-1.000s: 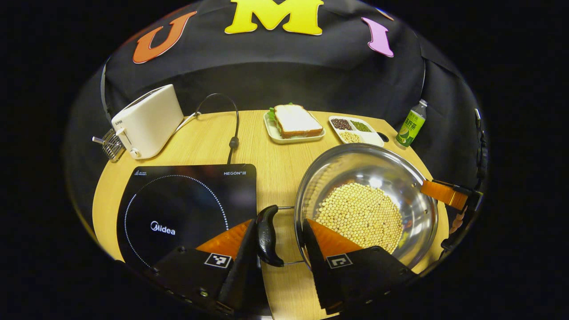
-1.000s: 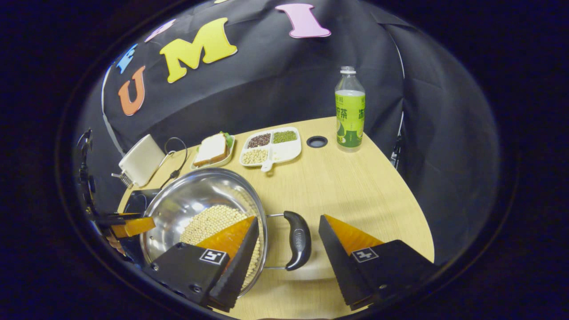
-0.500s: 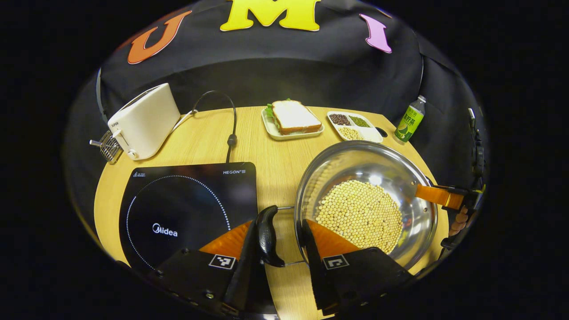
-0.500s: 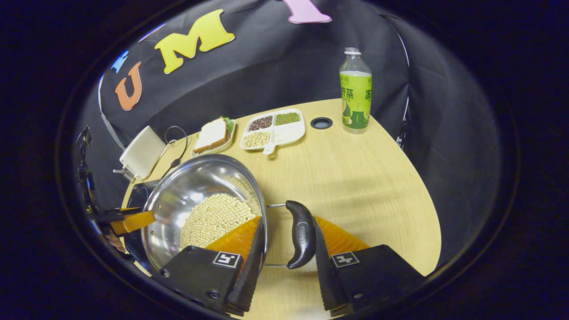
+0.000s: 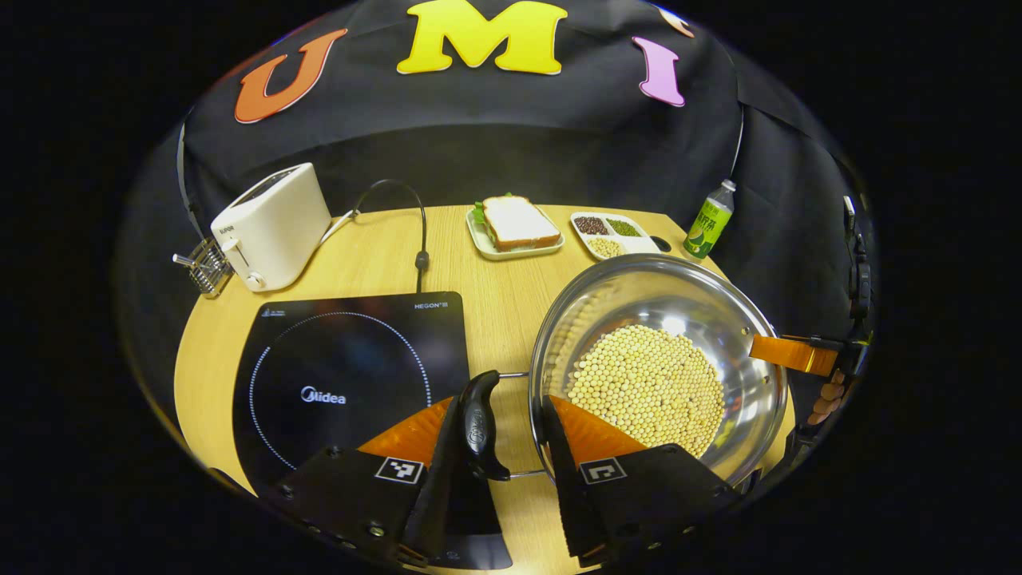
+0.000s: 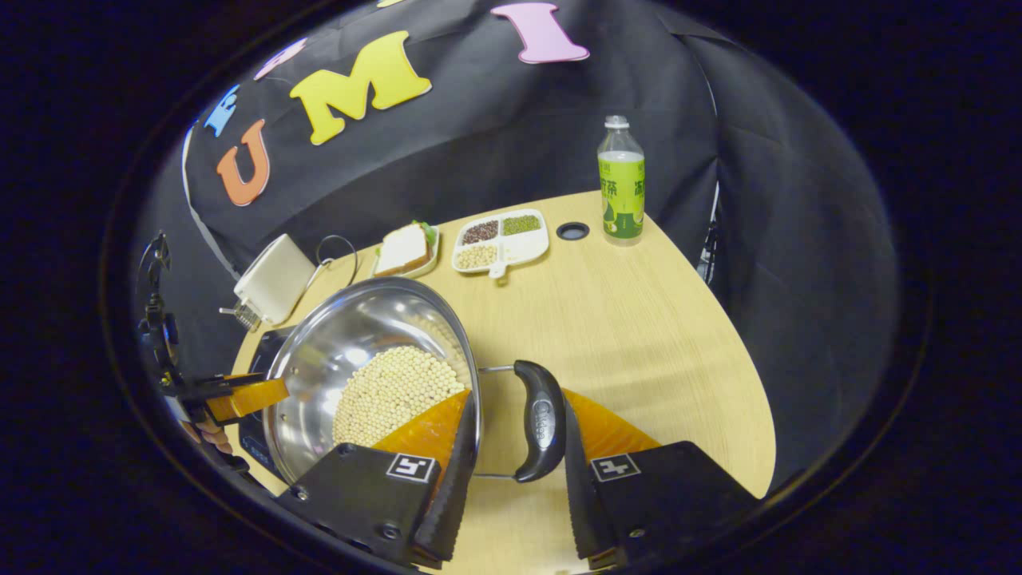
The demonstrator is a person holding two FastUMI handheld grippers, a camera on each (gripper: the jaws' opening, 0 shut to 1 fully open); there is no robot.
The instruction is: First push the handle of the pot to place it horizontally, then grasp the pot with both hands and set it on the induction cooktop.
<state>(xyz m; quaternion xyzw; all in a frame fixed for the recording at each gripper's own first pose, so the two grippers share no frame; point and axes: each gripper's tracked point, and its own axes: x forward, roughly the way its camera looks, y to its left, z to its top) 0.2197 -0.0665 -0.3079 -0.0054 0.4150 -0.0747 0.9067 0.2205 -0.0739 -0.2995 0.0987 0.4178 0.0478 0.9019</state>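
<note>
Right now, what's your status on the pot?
Left gripper and right gripper clamped on pot, opposite sides. Pot holds beans, beside induction cooktop, not on it. Only bare table between.

A black cloth wall [image 5: 511, 152] hangs in soft folds behind and around a light wooden table [image 5: 375, 259] with a straight grain and a rounded far edge. In the right gripper view the table's broad bare part [image 6: 639, 319] is evenly lit from above, and a small round dark hole [image 6: 572, 231] sits near its far edge. The cloth drops past the table's edge into shadow.
</note>
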